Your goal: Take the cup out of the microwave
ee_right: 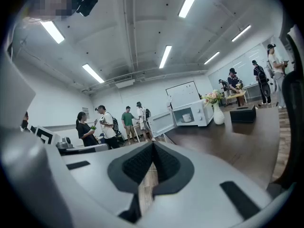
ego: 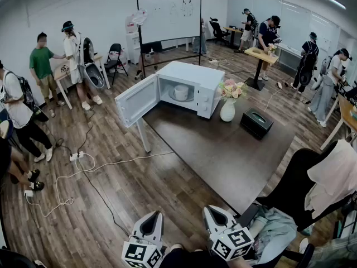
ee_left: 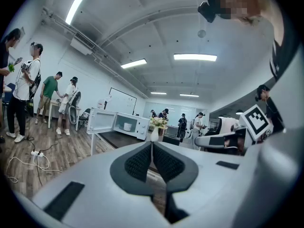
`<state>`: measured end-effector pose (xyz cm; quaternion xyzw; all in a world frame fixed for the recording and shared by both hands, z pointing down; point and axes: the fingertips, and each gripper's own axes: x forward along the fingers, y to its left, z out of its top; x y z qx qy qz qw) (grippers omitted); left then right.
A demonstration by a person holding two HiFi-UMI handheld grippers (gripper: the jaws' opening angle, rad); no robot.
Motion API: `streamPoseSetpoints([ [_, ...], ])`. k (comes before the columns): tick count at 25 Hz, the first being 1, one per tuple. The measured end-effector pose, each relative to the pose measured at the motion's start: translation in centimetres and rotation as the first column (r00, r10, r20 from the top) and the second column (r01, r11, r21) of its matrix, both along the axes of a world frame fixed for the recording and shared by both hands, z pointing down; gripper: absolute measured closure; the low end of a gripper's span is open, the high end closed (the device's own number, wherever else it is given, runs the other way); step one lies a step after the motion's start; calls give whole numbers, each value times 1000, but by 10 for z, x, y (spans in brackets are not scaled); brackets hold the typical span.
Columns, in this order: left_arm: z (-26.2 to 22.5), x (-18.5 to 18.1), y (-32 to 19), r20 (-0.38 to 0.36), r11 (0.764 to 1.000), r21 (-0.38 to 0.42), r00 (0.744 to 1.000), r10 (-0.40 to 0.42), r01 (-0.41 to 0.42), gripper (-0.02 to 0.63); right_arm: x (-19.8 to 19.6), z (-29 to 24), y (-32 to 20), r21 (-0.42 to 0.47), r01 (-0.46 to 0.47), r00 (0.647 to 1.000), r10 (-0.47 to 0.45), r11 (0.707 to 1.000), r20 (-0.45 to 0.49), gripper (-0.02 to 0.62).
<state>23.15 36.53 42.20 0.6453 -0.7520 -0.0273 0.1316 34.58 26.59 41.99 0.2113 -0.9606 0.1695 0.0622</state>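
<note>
I hold both tools low and close to me. The left gripper (ego: 152, 216) has its two black ribbed fingers (ee_left: 137, 161) pressed together, tip against tip, and nothing is between them. The right gripper (ego: 213, 211) is the same: its fingers (ee_right: 166, 163) meet at the tips and pinch nothing. The two grippers are side by side, a little apart, and both point forward and slightly down.

The small white cup (ego: 181, 92) is well ahead of both pairs of fingers. It stands upright inside the white microwave oven (ego: 189, 74), whose door (ego: 136, 100) is swung wide open to the left. The oven sits at the far end of the long dark brown table (ego: 223, 155), and most of the table top lies between my fingers and the cup. In the left gripper view the oven shows above the fingertips and a little to their left. In the right gripper view it shows above them and to their right.

Just to the right of the oven stands a white vase with pink flowers (ego: 227, 109), and further right lies a black box (ego: 256, 123). Ahead of the left fingers and to their left is wooden floor (ego: 111, 183) with a white cable (ego: 78, 158) on it. Several people (ego: 42, 66) stand around the room, all well apart from the fingers.
</note>
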Motion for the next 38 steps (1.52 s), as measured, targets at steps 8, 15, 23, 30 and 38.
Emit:
streamPoseSetpoints([
  [8, 5, -10, 9, -1, 1000, -6, 1000, -3, 3, 594, -11, 7, 11, -19, 6, 1000, -6, 1000, -2, 601],
  [15, 9, -23, 14, -13, 1000, 0, 1000, -3, 3, 594, -20, 13, 15, -31, -13, 1000, 13, 999, -19, 601],
  [23, 15, -48, 18, 3, 1000, 7, 1000, 17, -17, 594, -46, 23, 13, -50, -62, 998, 61, 997, -5, 601],
  [30, 11, -69, 25, -3, 1000, 10, 1000, 9, -8, 594, -65, 26, 19, -82, -77, 997, 77, 994, -7, 601],
  [38, 21, -86, 13, -13, 1000, -12, 1000, 9, -9, 594, -86, 35, 6, -106, -78, 997, 76, 991, -20, 601],
])
